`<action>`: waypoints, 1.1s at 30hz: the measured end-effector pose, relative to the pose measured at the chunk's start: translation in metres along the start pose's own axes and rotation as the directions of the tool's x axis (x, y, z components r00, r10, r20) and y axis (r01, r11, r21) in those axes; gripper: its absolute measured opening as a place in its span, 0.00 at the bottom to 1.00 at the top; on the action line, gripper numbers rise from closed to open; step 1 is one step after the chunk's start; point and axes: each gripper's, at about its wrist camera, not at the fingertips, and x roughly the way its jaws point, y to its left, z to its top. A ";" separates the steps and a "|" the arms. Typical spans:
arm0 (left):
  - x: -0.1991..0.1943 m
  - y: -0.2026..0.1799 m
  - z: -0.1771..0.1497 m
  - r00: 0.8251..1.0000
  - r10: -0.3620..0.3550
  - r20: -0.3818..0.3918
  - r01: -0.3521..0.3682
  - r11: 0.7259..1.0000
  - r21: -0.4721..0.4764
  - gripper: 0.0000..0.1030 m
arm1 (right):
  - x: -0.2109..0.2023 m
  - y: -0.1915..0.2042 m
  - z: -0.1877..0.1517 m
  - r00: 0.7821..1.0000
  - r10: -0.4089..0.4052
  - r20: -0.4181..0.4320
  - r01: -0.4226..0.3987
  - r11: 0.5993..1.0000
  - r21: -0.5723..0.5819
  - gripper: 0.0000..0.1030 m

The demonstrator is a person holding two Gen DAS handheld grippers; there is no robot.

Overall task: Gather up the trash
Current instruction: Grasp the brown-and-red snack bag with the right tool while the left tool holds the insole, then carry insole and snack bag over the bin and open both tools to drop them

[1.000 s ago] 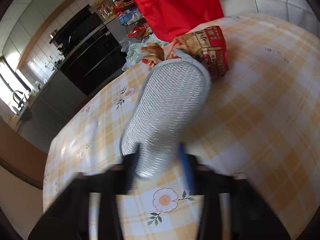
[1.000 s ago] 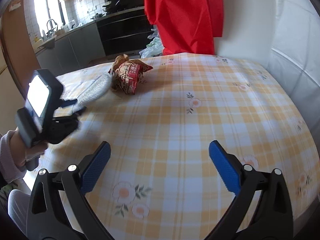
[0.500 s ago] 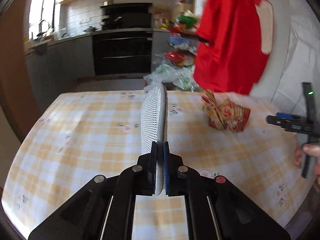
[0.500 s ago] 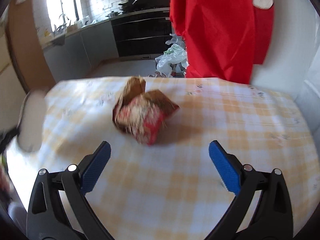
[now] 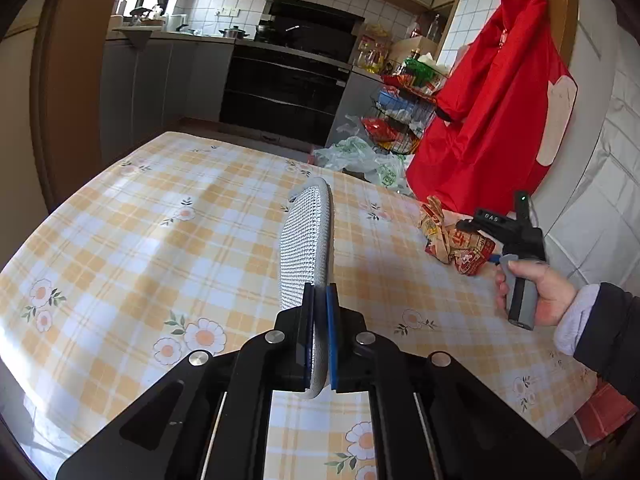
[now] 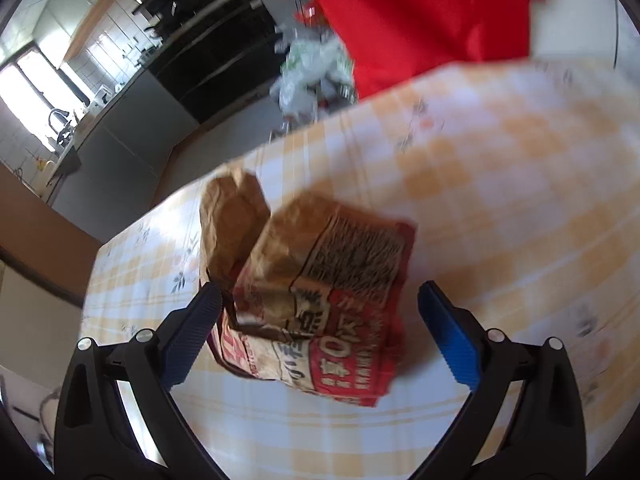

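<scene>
left wrist: left gripper (image 5: 319, 332) pinching grey mesh pad (image 5: 307, 240) on edge above table (image 5: 120, 240); paper bag (image 5: 456, 246) right of pad | right wrist: right gripper (image 6: 320, 336) spread, straddling bag (image 6: 316, 304) | step: reaching for bag; next: lower, squeeze

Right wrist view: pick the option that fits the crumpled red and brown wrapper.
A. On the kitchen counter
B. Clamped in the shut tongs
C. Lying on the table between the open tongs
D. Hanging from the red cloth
C: the wrapper lies on the checked tablecloth, with the right tongs spread wide on either side.
</scene>
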 end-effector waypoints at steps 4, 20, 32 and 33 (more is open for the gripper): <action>-0.012 0.014 0.001 1.000 -0.022 0.023 0.023 0.997 -0.071 0.06 | 0.000 0.004 -0.012 0.998 0.066 -0.013 -0.066 0.998 -0.016 0.80; -0.064 -0.013 -0.022 0.981 -0.189 -0.047 0.187 0.982 -0.041 0.06 | -0.147 0.003 -0.102 0.975 0.181 0.128 -0.150 0.963 -0.223 0.73; -0.124 -0.064 -0.050 0.967 -0.197 -0.159 0.224 0.960 0.167 0.06 | -0.266 0.018 -0.206 0.972 0.202 0.124 -0.128 0.888 -0.442 0.73; -0.126 -0.065 -0.052 0.967 -0.196 -0.164 0.224 0.959 0.172 0.06 | -0.272 0.019 -0.213 0.972 0.202 0.116 -0.129 0.883 -0.451 0.73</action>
